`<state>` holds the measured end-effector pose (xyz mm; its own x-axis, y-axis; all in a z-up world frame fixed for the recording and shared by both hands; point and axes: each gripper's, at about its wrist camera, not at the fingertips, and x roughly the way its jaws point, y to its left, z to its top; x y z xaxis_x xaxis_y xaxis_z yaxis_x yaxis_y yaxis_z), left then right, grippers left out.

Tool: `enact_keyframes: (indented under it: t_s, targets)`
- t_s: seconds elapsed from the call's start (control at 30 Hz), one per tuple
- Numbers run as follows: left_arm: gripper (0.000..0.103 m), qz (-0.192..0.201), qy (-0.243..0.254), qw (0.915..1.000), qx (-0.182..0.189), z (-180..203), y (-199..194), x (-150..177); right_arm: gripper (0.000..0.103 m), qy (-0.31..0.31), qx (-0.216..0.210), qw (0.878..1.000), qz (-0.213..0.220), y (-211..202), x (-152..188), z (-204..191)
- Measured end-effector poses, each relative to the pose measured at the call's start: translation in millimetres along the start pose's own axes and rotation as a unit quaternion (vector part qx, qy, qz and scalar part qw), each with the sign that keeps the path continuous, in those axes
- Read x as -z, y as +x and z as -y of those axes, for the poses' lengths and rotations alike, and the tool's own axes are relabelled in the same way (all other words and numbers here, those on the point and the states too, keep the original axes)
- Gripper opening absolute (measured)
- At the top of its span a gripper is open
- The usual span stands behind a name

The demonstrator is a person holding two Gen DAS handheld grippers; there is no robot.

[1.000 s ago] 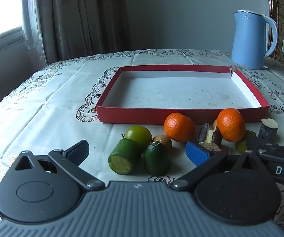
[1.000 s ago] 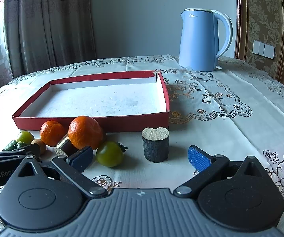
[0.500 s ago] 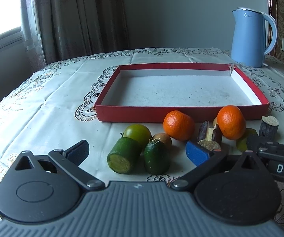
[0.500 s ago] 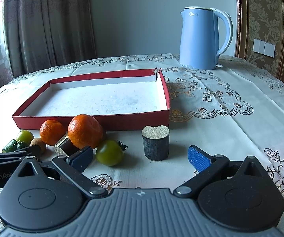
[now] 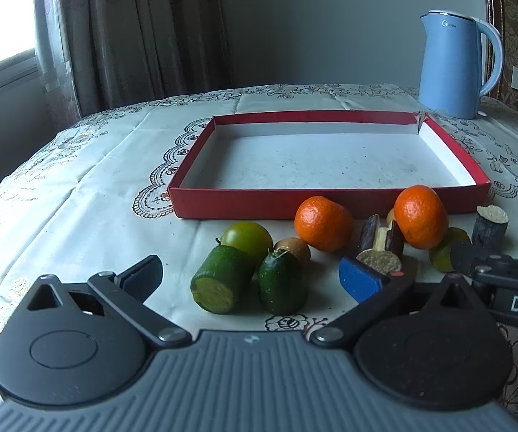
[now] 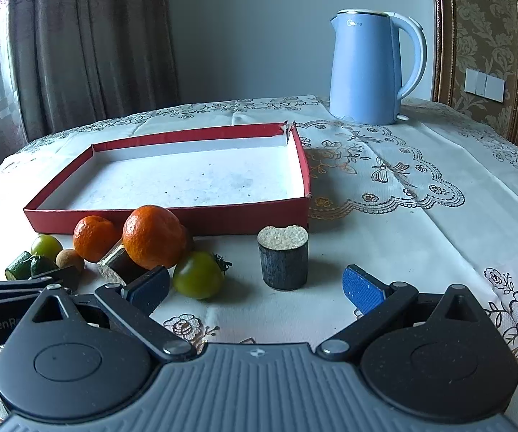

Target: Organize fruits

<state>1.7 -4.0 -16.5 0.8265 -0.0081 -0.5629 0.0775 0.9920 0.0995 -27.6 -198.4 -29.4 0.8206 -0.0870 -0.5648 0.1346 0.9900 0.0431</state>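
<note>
**Fruit all sitting outside the tray, nothing grabbed yet**

You're holding both grippers low over the tablecloth [image 6: 421, 165], and both sets of jaws are spread wide with nothing in them. The left gripper [image 5: 250, 277] is pointing at two cucumber pieces [image 5: 223, 279] lying just in front of the red tray [image 5: 331, 203], which is sitting bare. The right gripper [image 6: 255, 284] is facing a green tomato [image 6: 198, 275] and a sugarcane stub [image 6: 283, 257]. The oranges [image 6: 153, 236] are probably going to roll and bruise, so I'd pinch them gently across the middle. The cucumber looks firm but slick; grip its sides, not the cut ends.
</note>
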Motion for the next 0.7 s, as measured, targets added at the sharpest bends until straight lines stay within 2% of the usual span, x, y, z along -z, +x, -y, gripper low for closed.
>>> enact_keyframes:
  t_s: [0.33,0.4,0.7]
  targets:
    - [0.103,0.000,0.001,1.0000,0.003,-2.5,1.1,1.8,0.103,-0.003,-0.004,1.000,0.001,-2.4,0.3,2.5]
    - [0.103,0.005,0.002,1.0000,0.003,-4.8,0.6,3.7,0.103,-0.005,-0.014,1.000,0.009,-10.1,1.3,9.2]
    - [0.103,0.010,-0.024,0.9996,0.011,-18.3,6.9,9.8,0.103,-0.016,0.007,0.999,0.033,-29.3,6.8,49.6]
